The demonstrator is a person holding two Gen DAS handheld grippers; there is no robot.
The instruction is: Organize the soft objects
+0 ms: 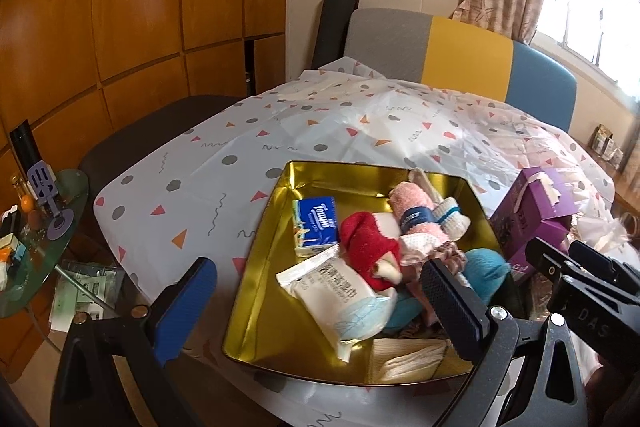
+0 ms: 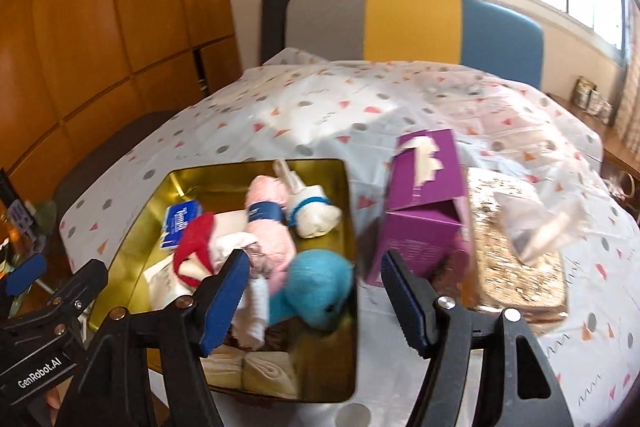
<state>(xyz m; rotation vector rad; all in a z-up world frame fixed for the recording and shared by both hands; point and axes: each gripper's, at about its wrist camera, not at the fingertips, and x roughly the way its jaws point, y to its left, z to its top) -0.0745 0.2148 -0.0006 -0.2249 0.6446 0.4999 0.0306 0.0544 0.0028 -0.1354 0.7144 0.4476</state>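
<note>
From the left wrist view, the left hand-held gripper [image 1: 316, 297] hangs spread wide and empty over the near edge of a gold tin [image 1: 256, 307] that sits on the counter [image 1: 180, 179] under a patterned cloth. Inside the tin lie a blue tissue pack [image 1: 314, 227], a white wipes pack [image 1: 344, 299], a red sock [image 1: 370, 243], a pink rolled towel [image 1: 412, 211] with a dark band, a white rolled cloth [image 1: 452, 217] and a teal plush toy [image 1: 484, 267]. A folded beige cloth [image 1: 408, 361] fills the near corner. A purple box [image 1: 532, 207] stands just beside the tin on its right.

From the right wrist view, the right hand-held gripper [image 2: 316, 301] is likewise released, holding nothing, its 2 blue pads straddling the tin's [image 2: 352, 187] right wall. The teal plush toy [image 2: 316, 287] rests against that wall, the pink rolled towel [image 2: 268, 223] behind it. The purple box [image 2: 424, 211] leans open, touching a gold sequined pad [image 2: 520, 267] further right.
</note>
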